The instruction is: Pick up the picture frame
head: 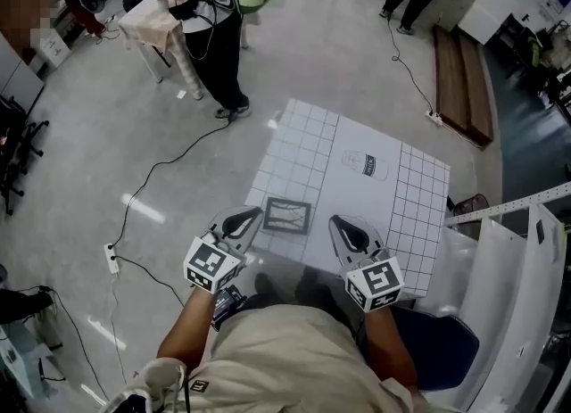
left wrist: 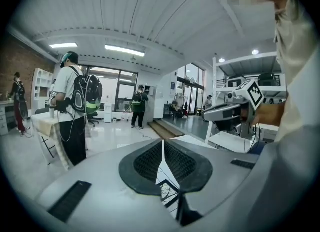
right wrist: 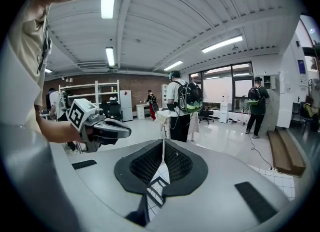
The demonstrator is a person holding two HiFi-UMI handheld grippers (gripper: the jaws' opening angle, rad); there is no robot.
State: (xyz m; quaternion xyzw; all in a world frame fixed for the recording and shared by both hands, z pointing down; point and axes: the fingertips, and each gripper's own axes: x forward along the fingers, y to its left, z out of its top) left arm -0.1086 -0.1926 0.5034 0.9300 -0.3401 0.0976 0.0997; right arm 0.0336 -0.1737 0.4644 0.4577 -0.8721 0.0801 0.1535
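Left gripper (head: 256, 216): jaws closed, pads meeting at the tips, nothing clamped. The left gripper view (left wrist: 163, 142) confirms it, with only a thin seam between the pads. Right gripper (head: 338, 222): same, jaws together and empty, per the right gripper view (right wrist: 163, 145).

Small dark rectangular picture frame (head: 287, 215) lies flat on the white grid-printed tabletop (head: 401, 197), between the two grippers. It sits just right of the left gripper's tips and a bit further left of the right gripper's tips. Can't tell whether the left tips touch its edge. Each gripper view shows a slice of the frame below its jaws, through the gap behind the pads (left wrist: 169, 192) (right wrist: 159, 188).

Beyond both grippers, past the table's far side: a person with a black backpack (head: 214, 28) stands by a small cloth-draped table (head: 153, 23). White power strip (head: 111, 258) on the grey floor left of the left gripper.
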